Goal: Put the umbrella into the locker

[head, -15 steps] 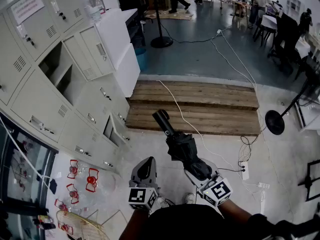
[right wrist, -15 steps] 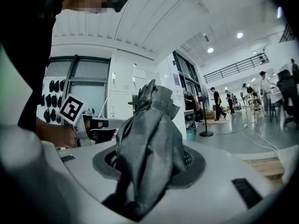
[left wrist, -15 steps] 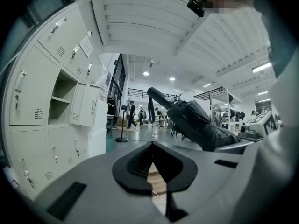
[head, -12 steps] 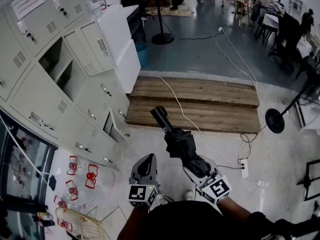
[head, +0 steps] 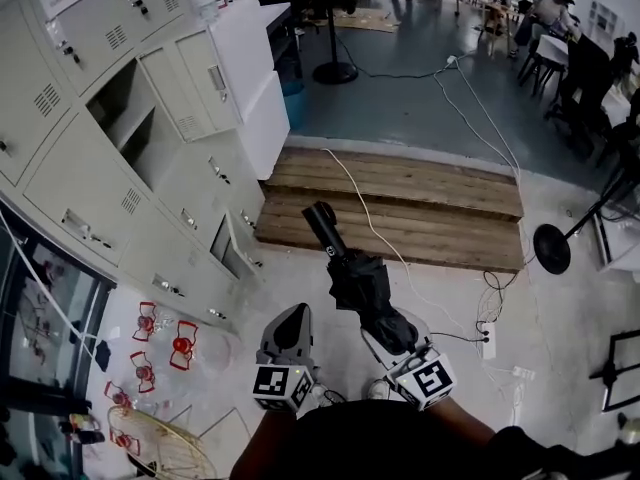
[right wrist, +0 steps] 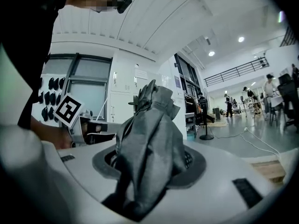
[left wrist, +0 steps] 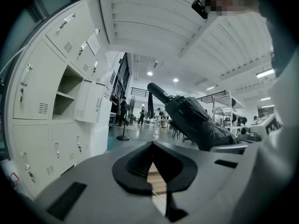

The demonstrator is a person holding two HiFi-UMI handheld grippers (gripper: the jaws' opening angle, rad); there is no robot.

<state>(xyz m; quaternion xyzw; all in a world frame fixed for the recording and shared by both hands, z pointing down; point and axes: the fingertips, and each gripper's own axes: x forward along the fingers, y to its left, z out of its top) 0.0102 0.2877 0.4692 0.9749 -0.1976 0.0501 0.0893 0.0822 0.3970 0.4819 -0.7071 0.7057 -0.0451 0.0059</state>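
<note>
The umbrella (head: 360,283) hides its lower end between the fingers of the right gripper (head: 393,331).

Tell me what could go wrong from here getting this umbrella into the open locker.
The right tool clamps the umbrella by its loose folded fabric, so it could slip or sag. The open locker is split by a shelf, so the umbrella's long handle end might catch on entry. A white cable lies across the wooden platform ahead, a possible trip hazard.

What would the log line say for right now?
right gripper: holds umbrella | left gripper: shut, empty | locker: open, umbrella not in
</note>
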